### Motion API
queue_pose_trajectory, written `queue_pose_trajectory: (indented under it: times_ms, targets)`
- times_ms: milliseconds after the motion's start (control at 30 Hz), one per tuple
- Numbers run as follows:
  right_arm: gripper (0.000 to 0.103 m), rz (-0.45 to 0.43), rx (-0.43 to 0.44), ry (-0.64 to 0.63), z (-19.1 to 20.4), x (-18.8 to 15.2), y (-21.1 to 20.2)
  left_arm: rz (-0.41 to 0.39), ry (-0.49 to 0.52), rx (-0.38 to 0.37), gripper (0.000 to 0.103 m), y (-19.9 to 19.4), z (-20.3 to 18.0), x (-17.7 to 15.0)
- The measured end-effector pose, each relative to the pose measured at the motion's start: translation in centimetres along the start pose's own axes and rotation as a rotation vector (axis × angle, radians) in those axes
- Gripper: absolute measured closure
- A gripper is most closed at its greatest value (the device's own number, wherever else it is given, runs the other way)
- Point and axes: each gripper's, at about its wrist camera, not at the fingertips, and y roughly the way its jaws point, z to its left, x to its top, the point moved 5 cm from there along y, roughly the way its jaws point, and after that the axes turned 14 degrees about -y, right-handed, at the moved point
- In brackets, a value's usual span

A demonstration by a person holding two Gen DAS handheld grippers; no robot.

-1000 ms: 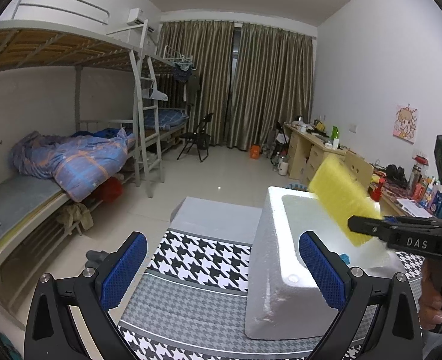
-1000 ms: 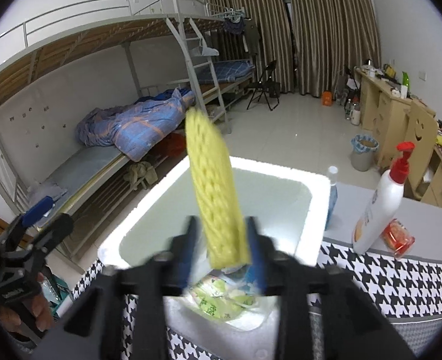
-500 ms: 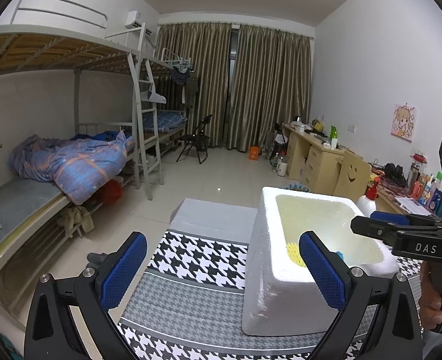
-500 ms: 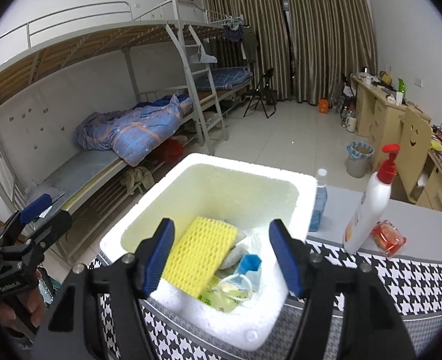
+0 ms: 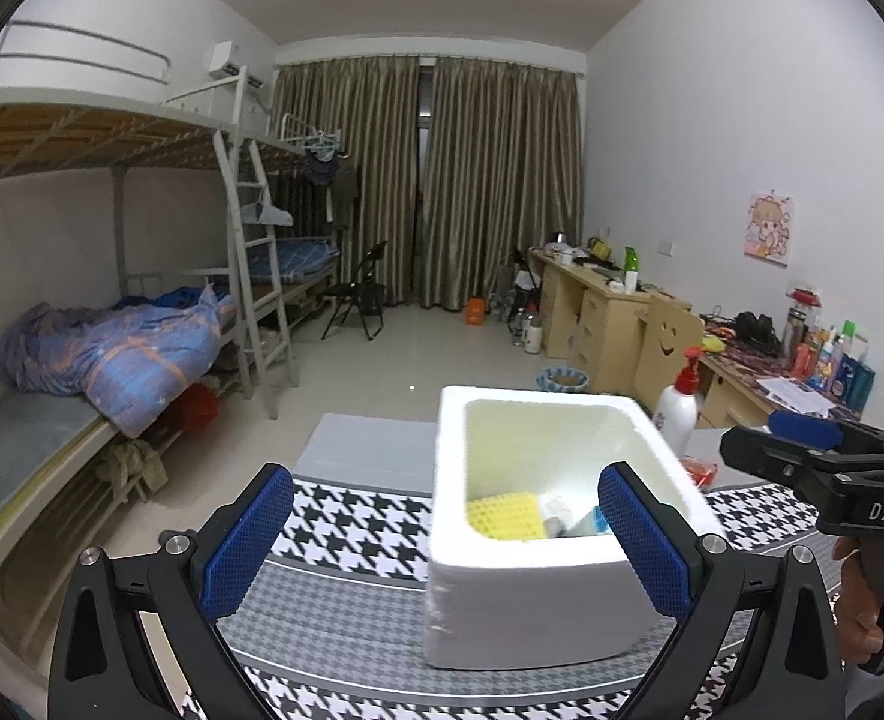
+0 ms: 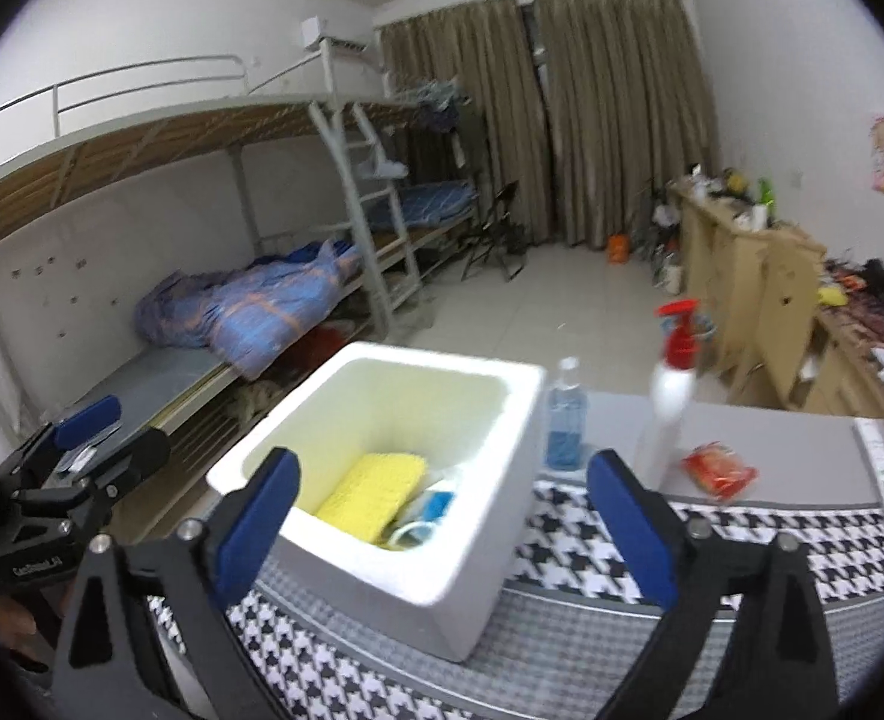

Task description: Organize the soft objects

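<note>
We see a white foam box (image 6: 442,480) standing on a black-and-white checked cloth (image 6: 712,546). A yellow sponge (image 6: 376,489) lies inside the box, down at the bottom, on the side of the box near our left gripper. The sponge lies nearly flat and leans a little on the box wall. In the right wrist view its long side runs from the near wall of the box toward the far wall. Beside the sponge in the box we see a small blue thing (image 6: 439,504) and some pale, soft bits that are too blurry to name. Our right gripper (image 6: 442,516) hangs just above the near edge of the box. Its two blue fingers (image 6: 256,516) are spread wide apart, and they hold nothing and touch nothing. Our left gripper (image 5: 442,546) is in front of the box too, with its blue fingers (image 5: 250,540) spread wide, and it holds nothing. Behind the box, just beside its far corner, a clear bottle with blue liquid (image 6: 565,420) stands up straight. A white pump bottle with a red top (image 6: 670,384) stands farther from the box. A small red packet (image 6: 721,471) lies near that bottle.
</note>
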Motion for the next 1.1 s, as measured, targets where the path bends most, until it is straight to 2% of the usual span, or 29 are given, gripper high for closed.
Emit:
queue_pose_trajectory:
  times_ms: [200,600,800,1000,1100]
  targets:
    - [0.002,-0.04,-0.046,0.004,-0.9,-0.8,-2.3,-0.009,0.036,-0.028,0.001,-0.8,-2.1,-0.2]
    - [0.001,-0.112,-0.14,-0.014,-1.7,-2.7,-6.0,-0.053,0.044,-0.103,0.001,-3.1,-4.6,-0.8]
    - [0.001,-0.153,-0.178,0.003,-1.7,-4.0,-7.9,-0.051,0.057,-0.101,0.001,-3.5,-5.2,-1.6]
    - [0.001,-0.161,-0.21,0.002,-1.7,-5.2,-9.0,-0.078,0.076,-0.078,0.001,-3.9,-5.7,-2.7]
    - [0.001,-0.166,-0.22,-0.003,-1.3,-5.9,-9.4,-0.066,0.077,-0.089,0.001,-3.9,-5.8,-3.3]
